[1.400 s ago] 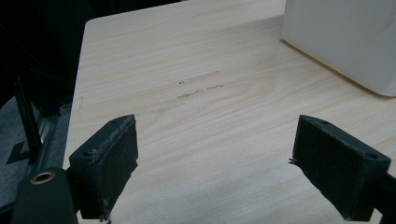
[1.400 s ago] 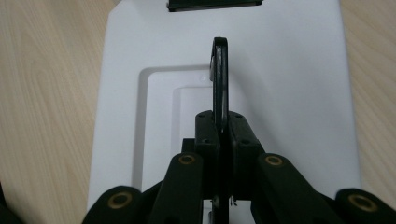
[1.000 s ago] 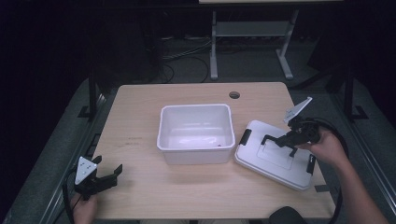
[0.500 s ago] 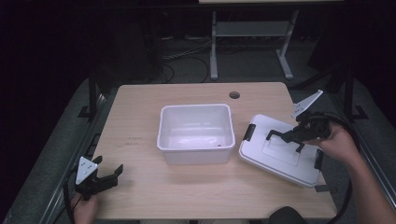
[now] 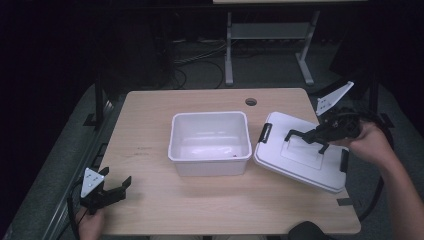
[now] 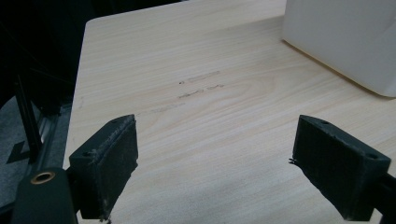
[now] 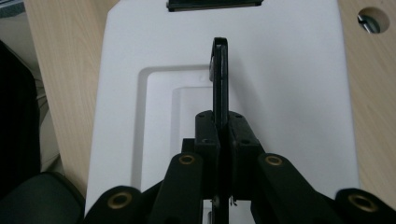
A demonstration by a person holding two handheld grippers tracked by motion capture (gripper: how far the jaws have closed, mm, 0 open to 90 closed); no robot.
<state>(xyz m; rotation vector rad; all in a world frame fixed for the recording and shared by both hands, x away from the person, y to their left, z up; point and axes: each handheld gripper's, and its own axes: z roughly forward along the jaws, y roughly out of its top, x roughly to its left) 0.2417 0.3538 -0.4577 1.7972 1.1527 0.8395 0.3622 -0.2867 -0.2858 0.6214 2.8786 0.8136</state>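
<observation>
- High view: sitting on a pale wooden counter, an open white bin near the middle, with a white lid lying just to its right and tilting, its far side lifted.
- Gripping the lid's black handle, the right tongs, held by the right hand at the counter's right edge.
- Showing on the lid's edges, two black latches, one nearest the bin.
- Resting at the counter's near left corner, the left tongs, jaws spread wide with nothing between them, well apart from the bin.
- Left gripper view: standing far apart over bare wood, two black padded jaws, holding nothing; showing at the upper right, a corner of the white bin.
- Right gripper view: pressing together on the thin black handle, the right tongs, fully closed; lying below, the white lid with its recessed centre panel, counter wood showing on both sides.
</observation>
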